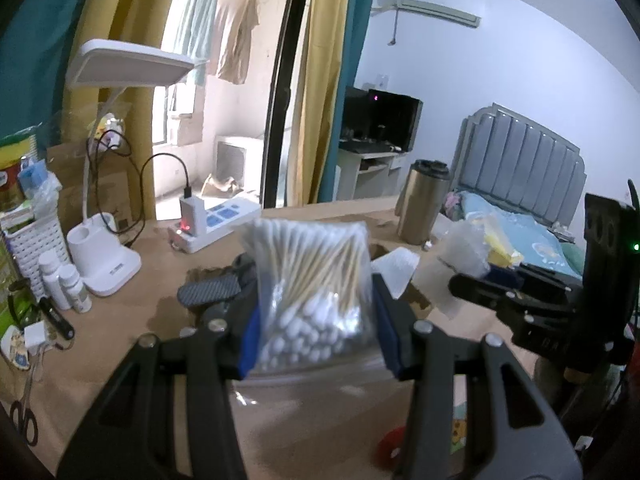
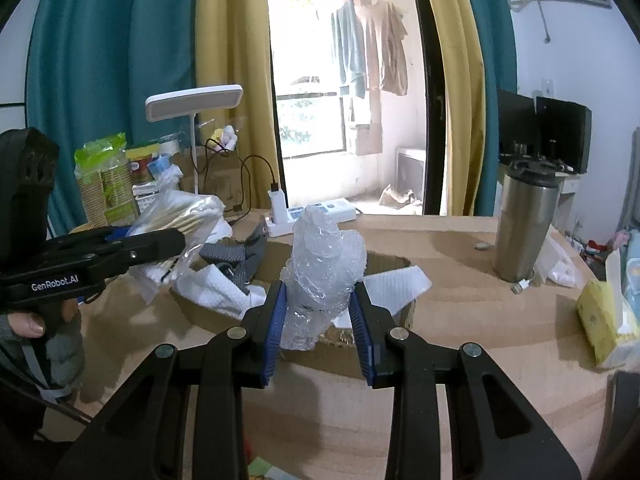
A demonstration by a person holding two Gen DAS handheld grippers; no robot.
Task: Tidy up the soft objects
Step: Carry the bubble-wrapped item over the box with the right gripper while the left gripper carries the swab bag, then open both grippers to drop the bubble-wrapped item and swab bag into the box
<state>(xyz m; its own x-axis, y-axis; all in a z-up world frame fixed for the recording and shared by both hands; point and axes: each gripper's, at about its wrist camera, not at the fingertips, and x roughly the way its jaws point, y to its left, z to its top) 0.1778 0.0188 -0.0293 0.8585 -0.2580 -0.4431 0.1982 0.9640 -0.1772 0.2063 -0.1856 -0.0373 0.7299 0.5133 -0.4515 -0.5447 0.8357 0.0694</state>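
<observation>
A: Left wrist view first. Left gripper (image 1: 316, 332) is clamped on a clear bag of cotton swabs (image 1: 310, 284), blue pads (image 1: 250, 344) pressing both sides, bag upright, lifted off the cardboard-covered table (image 1: 168, 292).

B: Same bag from the other side?

A: Yes, right wrist view shows the left gripper (image 2: 176, 240) side-on with the bag (image 2: 180, 216) sticking out of it. A hand in a grey sleeve (image 2: 36, 324) holds its handle.

B: Right gripper?

A: Right gripper (image 2: 320, 320) is closed on a crumpled wad of bubble wrap (image 2: 324, 256), pads (image 2: 276, 328) squeezing its lower part. Wad stands up between the fingers, above the near edge of an open cardboard box (image 2: 344, 356).

B: What's in the box?

A: White foam sheet (image 2: 396, 280), white cloth (image 2: 220, 284), a grey webbing strap (image 2: 236, 256). Can't tell more.

B: Background quick.

A: White desk lamp (image 1: 116, 64) at left, white power strip (image 1: 216, 224) with a charger plugged in, steel tumbler (image 2: 524, 220) at right on the table, yellow tissue pack (image 2: 604, 320) near the right edge. White bottles (image 1: 64, 284) beside the lamp base, scissors (image 1: 24, 420) at the left edge.

B: Grippers touching?

A: No, apart. In the left wrist view the right gripper (image 1: 472, 280) sits off to the right, level with the swab bag.
</observation>
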